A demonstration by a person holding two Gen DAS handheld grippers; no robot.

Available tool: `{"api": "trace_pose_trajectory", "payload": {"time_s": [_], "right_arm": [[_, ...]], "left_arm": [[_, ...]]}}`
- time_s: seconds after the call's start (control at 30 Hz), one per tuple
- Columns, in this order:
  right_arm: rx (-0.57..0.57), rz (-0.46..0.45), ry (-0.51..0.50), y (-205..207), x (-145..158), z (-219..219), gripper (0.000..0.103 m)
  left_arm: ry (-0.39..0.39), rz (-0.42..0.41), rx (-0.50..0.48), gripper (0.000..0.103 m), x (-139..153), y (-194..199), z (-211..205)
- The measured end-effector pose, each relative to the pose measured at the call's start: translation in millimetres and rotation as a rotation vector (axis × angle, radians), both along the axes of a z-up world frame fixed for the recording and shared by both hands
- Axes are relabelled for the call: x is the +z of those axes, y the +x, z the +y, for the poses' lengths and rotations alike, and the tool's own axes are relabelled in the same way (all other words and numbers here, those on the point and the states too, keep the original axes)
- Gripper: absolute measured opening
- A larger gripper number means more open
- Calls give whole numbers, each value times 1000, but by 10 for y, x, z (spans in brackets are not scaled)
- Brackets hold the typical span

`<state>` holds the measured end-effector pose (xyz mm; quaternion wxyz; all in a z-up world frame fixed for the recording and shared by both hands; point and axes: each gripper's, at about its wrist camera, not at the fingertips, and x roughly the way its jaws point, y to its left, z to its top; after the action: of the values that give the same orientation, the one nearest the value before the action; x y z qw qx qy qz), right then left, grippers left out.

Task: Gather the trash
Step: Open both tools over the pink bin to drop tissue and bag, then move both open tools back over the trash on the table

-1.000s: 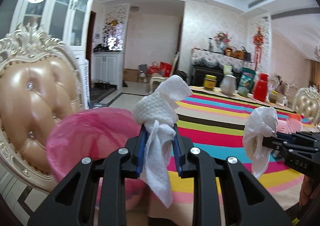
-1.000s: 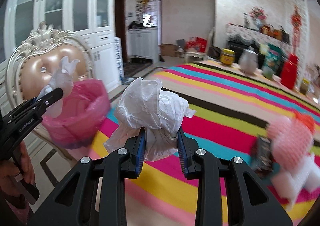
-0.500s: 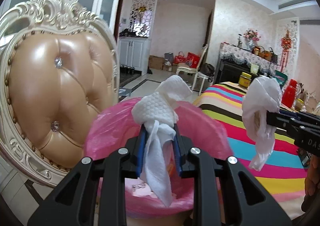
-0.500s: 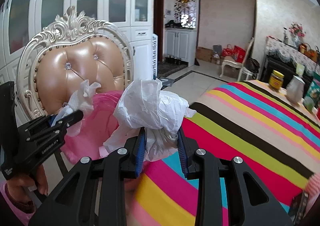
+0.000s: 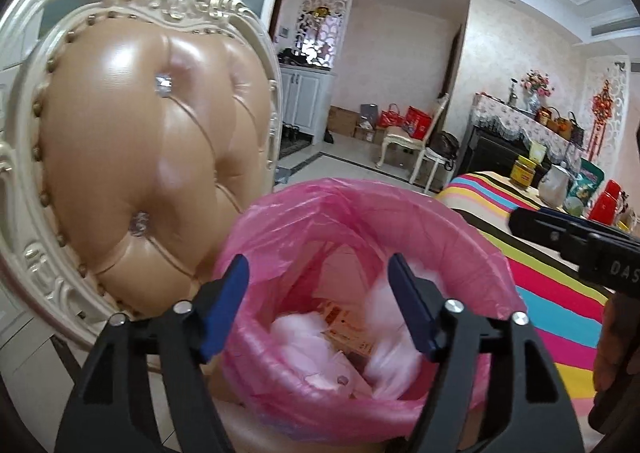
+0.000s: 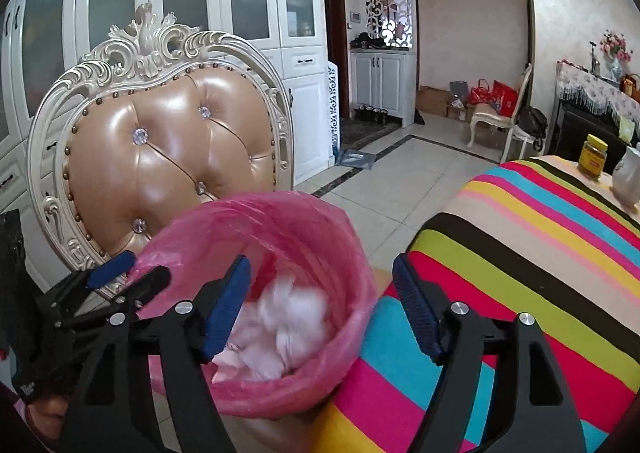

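Both claws, left gripper and right gripper, were opening with nothing between their jaws. Crumpled white paper trash lay below them inside the pink plastic-lined bin; this drop appeared complete.

- The white crumpled tissues inside the pink plastic-lined bin are smeared by motion blur; their shapes cannot be made out.
- The bin's base is hidden behind the black tool arms in both views.
- The right tool is cut off by the left view's edge.
- Labels on the yellow-lidded jar are too small to read.
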<state>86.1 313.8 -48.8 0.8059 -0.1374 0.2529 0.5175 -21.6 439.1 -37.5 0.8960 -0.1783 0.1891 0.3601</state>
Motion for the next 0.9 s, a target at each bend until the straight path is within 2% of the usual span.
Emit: {"api": "trace_pose_trajectory", "payload": {"time_s": [0.03,0.1,0.17,0.27,0.4,0.5,0.73,0.9], "right_arm": [[-5,-2,4,-4,15,-44,70],[-12,-3,13,1,49,-159,70],[-38,-10,23,5,92,-341,70],[-95,-28,31,15,156,-688,70],[-175,-78,38,9,241,-1256,77],[-242,-108,42,25,297,-1694,81],[-514,-175,83,93,427,-3288,84],[-700,-175,93,202,313,-4299,84]], "left_arm": [[-2,-5,10,77,11,-31,-19],[-5,-23,30,91,33,-86,-58],[-6,-44,45,96,81,-108,-141],[9,-66,13,98,163,-58,-349],[44,-83,-102,98,302,156,-789],[45,-111,-225,98,434,377,-1155],[47,-153,-523,98,648,1018,-2385],[51,-129,-665,98,591,1405,-3186]]}}
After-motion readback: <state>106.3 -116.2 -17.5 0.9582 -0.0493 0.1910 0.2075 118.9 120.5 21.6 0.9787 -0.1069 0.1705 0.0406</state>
